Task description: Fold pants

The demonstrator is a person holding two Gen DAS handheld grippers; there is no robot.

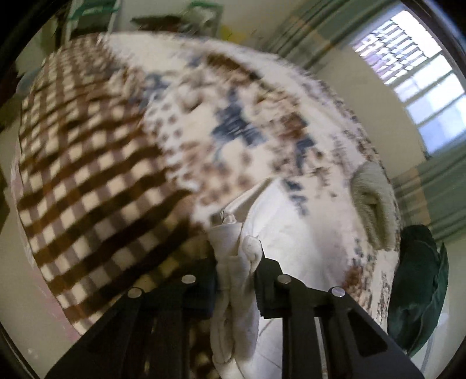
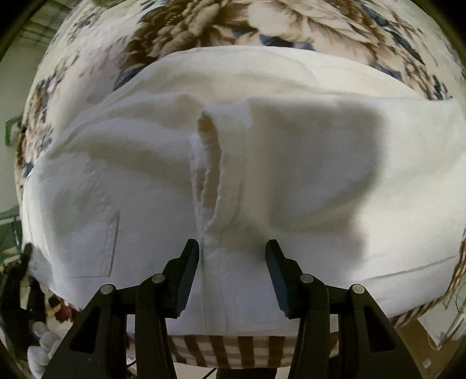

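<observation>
The white pants (image 2: 262, 175) cover most of the blanket (image 1: 96, 163) beneath the right gripper (image 2: 232, 274). Beyond the pants, a grey folded cloth (image 1: 374, 204) obstructs the far edge; the checked blanket area beside them lies unobstructed.

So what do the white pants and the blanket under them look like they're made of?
The white pants look like a soft, matte woven cotton or fleece-like cloth: fuzzy raw-looking edges at the fold, stitched pocket seam, no shine. The blanket seems a plush, napped fleece with a printed floral pattern and a brown checked part; its surface reads fuzzy, though blur leaves that open.
</observation>
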